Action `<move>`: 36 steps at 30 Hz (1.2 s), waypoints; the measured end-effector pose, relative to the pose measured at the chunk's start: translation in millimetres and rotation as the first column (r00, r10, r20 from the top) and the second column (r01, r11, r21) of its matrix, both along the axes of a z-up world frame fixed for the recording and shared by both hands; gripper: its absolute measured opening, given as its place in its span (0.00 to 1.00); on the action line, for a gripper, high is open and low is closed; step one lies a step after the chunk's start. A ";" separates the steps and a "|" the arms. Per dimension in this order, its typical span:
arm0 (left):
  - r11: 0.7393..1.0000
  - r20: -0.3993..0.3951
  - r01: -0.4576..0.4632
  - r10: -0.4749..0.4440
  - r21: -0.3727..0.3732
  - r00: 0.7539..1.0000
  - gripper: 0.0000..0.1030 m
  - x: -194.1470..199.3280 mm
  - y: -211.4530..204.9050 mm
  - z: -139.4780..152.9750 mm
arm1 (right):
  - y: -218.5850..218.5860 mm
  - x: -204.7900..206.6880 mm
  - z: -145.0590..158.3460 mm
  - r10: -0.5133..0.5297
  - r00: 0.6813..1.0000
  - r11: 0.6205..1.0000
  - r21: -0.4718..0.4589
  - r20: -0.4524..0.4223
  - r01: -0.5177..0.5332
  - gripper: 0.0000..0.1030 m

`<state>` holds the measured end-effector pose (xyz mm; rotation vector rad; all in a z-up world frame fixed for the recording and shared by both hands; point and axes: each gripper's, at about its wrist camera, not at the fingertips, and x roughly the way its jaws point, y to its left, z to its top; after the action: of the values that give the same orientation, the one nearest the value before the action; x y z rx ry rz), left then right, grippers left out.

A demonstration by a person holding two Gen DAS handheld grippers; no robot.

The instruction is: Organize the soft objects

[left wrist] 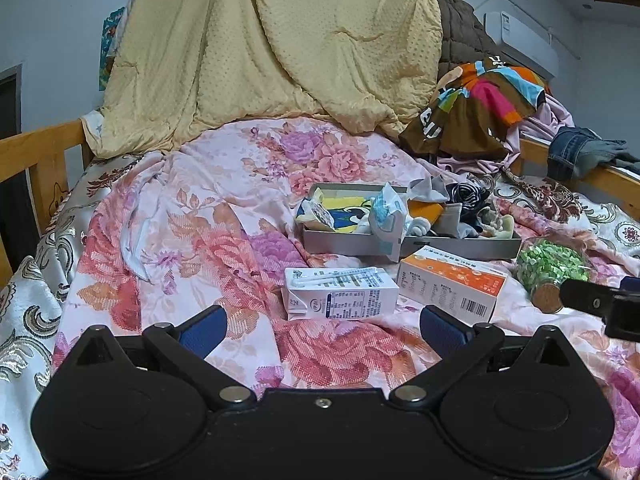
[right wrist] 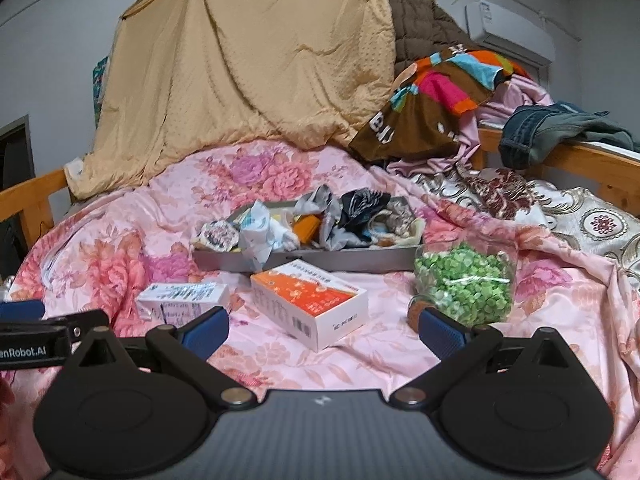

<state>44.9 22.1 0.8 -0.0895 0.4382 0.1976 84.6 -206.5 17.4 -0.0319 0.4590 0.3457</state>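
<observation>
— Left claw [left wrist: 323,330]?
— Spread wide, blue pads [left wrist: 204,334] apart, clamped on nothing. Hovering low over the pink flowered bedspread [left wrist: 192,216], near edge of the scene.
— Right claw [right wrist: 324,332]?
— Same: spread apart, gripping nothing, above the bedspread [right wrist: 132,216] just right of the left claw [right wrist: 36,340].
— Soft things?
— Piled in a shallow gray tray [left wrist: 348,240] in the middle of the bed, beyond both claws. Socks and small cloth pieces [left wrist: 460,200] heaped at its right half; a crumpled white and blue wrapper [left wrist: 386,212] draped over the near wall; a yellow and blue piece [left wrist: 344,208] lying flat at the left. In the right wrist view, same tray [right wrist: 320,262], dark striped cloth [right wrist: 364,204] on top of the heap.
— Nearer than the tray?
— White milk carton [left wrist: 340,294] lying on its side, straw stuck on top, straight ahead of the left claw. Orange and white box [left wrist: 452,284] just right of it, apart from the carton. Jar of green bits [right wrist: 466,284] with a cork stopper, lying on its side further right, near the right claw's right pad.
— Far end?
— Big tan quilt [left wrist: 272,48] heaped against the wall. Brown, pink and orange garment [left wrist: 476,108] to its right, over pale pink cloth. Jeans [right wrist: 548,128] draped on the wooden bed rail [right wrist: 592,160], far right.
</observation>
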 end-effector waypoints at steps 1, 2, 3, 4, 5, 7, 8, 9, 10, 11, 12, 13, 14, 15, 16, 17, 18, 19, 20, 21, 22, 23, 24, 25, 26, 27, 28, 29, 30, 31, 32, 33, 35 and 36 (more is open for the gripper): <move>1.000 0.000 0.000 0.000 0.005 1.000 0.99 0.3 -0.4 -0.2 | 1.3 0.6 -0.8 0.004 1.000 1.000 -0.006 -0.004 -0.004 1.00; 1.000 0.000 0.000 0.000 0.009 1.000 0.99 0.7 -0.5 -0.2 | 2.0 0.9 -1.4 0.006 1.000 1.000 -0.008 -0.007 -0.006 1.00; 1.000 0.000 -0.001 0.001 0.013 1.000 0.99 0.7 -0.8 -0.5 | 2.5 1.0 -1.7 0.006 1.000 1.000 -0.009 -0.008 -0.006 1.00; 1.000 0.001 -0.002 0.002 0.015 1.000 0.99 1.0 -0.7 -0.7 | 2.7 1.2 -1.9 0.006 1.000 1.000 -0.009 -0.009 -0.006 1.00; 1.000 0.001 -0.004 0.004 0.016 1.000 0.99 1.2 -0.4 -0.8 | 2.5 1.3 -2.0 0.005 1.000 1.000 -0.007 -0.010 -0.005 1.00; 1.000 0.000 -0.008 0.008 0.011 1.000 0.99 1.6 0.7 -1.1 | 1.9 1.4 -2.1 0.003 1.000 1.000 -0.004 -0.011 -0.003 1.00; 1.000 0.000 -0.010 0.010 0.008 1.000 0.99 1.6 1.2 -1.3 | 1.7 1.6 -2.2 0.000 1.000 1.000 -0.003 -0.011 -0.001 1.00; 1.000 -0.001 -0.011 0.011 0.005 1.000 0.99 1.8 1.5 -1.6 | 1.0 1.2 -2.4 -0.001 1.000 1.000 -0.002 -0.011 0.001 1.00; 1.000 -0.003 -0.012 0.012 0.004 1.000 0.99 2.2 1.9 -1.7 | 0.5 1.0 -2.3 -0.004 1.000 1.000 -0.001 -0.011 0.004 1.00; 1.000 -0.005 -0.011 0.011 0.004 1.000 0.99 2.4 1.8 -2.0 | 0.1 0.6 -2.1 -0.006 1.000 1.000 0.000 -0.010 0.006 1.00; 1.000 -0.006 -0.010 0.010 0.005 1.000 0.99 2.2 1.3 -2.0 | -0.5 0.2 -1.6 -0.009 1.000 1.000 0.000 -0.008 0.009 1.00; 1.000 -0.006 -0.009 0.009 0.007 1.000 0.99 2.1 1.1 -2.0 | -0.9 -0.3 -1.3 -0.012 1.000 1.000 0.001 -0.006 0.012 1.00; 1.000 -0.007 -0.007 0.007 0.009 1.000 0.99 2.0 0.9 -2.1 | -1.5 -0.1 -0.8 -0.014 1.000 1.000 0.002 -0.006 0.014 1.00; 1.000 -0.008 -0.005 0.005 0.010 1.000 0.99 1.8 0.7 -2.3 | -2.2 0.3 -0.6 -0.016 1.000 1.000 0.003 -0.007 0.016 1.00; 1.000 -0.008 -0.004 0.004 0.010 1.000 0.99 1.6 0.6 -2.5 | -2.6 0.4 -0.7 -0.017 1.000 1.000 0.004 -0.008 0.017 1.00; 1.000 -0.010 -0.004 0.004 0.010 1.000 0.99 1.4 0.4 -2.8 | -2.9 0.5 -0.7 -0.019 1.000 1.000 0.004 -0.010 0.019 1.00; 1.000 -0.012 -0.005 0.005 0.009 1.000 0.99 1.4 0.2 -2.9 | -3.1 0.7 -0.7 -0.019 1.000 1.000 0.004 -0.010 0.019 1.00; 1.000 -0.014 -0.004 0.005 0.007 1.000 0.99 1.7 0.0 -3.1 | -3.2 0.6 -0.7 -0.020 1.000 1.000 0.004 -0.011 0.020 1.00; 1.000 -0.016 -0.004 0.004 0.005 1.000 0.99 1.6 -0.2 -3.3 | -3.0 0.6 -0.6 -0.020 1.000 1.000 0.003 -0.011 0.020 1.00; 1.000 -0.016 -0.005 0.005 0.005 1.000 0.99 1.6 -0.4 -3.2 | -3.2 0.7 -0.7 -0.019 1.000 1.000 0.002 -0.012 0.019 1.00; 1.000 -0.015 -0.004 0.004 0.006 1.000 0.99 1.7 -0.4 -3.2 | -3.2 1.0 -1.0 -0.019 1.000 1.000 0.001 -0.015 0.019 1.00; 1.000 -0.016 -0.004 0.004 0.008 1.000 0.99 1.8 -0.8 -3.3 | -2.9 1.4 -1.2 -0.019 1.000 1.000 0.000 -0.017 0.019 1.00; 1.000 -0.016 -0.004 0.004 0.007 1.000 0.99 1.6 -0.6 -3.2 | -2.8 1.5 -1.5 -0.018 1.000 1.000 -0.001 -0.018 0.018 1.00; 1.000 -0.016 -0.004 0.004 0.007 1.000 0.99 1.6 -0.7 -3.2 | -2.9 1.6 -1.6 -0.018 1.000 1.000 -0.001 -0.019 0.018 1.00; 1.000 -0.016 -0.002 0.002 0.008 1.000 0.99 1.4 -0.8 -3.3 | -3.0 1.6 -1.7 -0.019 1.000 1.000 -0.001 -0.020 0.019 1.00; 1.000 -0.017 -0.001 0.001 0.010 1.000 0.99 1.6 -0.5 -3.5 | -2.9 1.6 -1.7 -0.018 1.000 1.000 -0.001 -0.020 0.018 1.00; 1.000 -0.018 0.000 0.000 0.011 1.000 0.99 1.5 -1.0 -3.8 | -3.0 1.7 -1.9 -0.019 1.000 1.000 0.000 -0.020 0.019 1.00; 1.000 -0.018 0.001 0.000 0.013 1.000 0.99 1.4 -1.0 -4.0 | -2.9 1.8 -1.9 -0.018 1.000 1.000 -0.001 -0.020 0.018 1.00; 1.000 -0.019 0.001 -0.001 0.013 1.000 0.99 1.3 -1.0 -4.2 | -3.0 1.7 -1.8 -0.018 1.000 1.000 -0.001 -0.020 0.018 1.00; 1.000 -0.018 0.000 0.000 0.012 1.000 0.99 1.3 -1.3 -4.1 | -3.1 1.7 -1.8 -0.018 1.000 1.000 -0.001 -0.020 0.018 1.00; 1.000 -0.018 0.000 0.000 0.012 1.000 0.99 1.1 -1.1 -4.3 | -3.0 1.7 -1.7 -0.018 1.000 1.000 -0.001 -0.020 0.018 1.00; 1.000 -0.017 0.000 0.000 0.011 1.000 0.99 1.3 -1.3 -4.1 | -3.1 1.7 -1.8 -0.018 1.000 1.000 -0.001 -0.019 0.018 1.00; 1.000 -0.018 -0.001 0.001 0.012 1.000 0.99 1.2 -1.3 -4.5 | -3.1 1.8 -1.9 -0.018 1.000 1.000 -0.001 -0.020 0.018 1.00; 1.000 -0.017 -0.001 0.001 0.012 1.000 0.99 1.3 -1.3 -4.3 | -2.9 1.6 -1.8 -0.018 1.000 1.000 -0.001 -0.020 0.018 1.00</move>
<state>46.2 20.7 -3.5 -0.0760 0.4543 0.2019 86.2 -209.3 15.6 -0.0251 0.4788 0.3284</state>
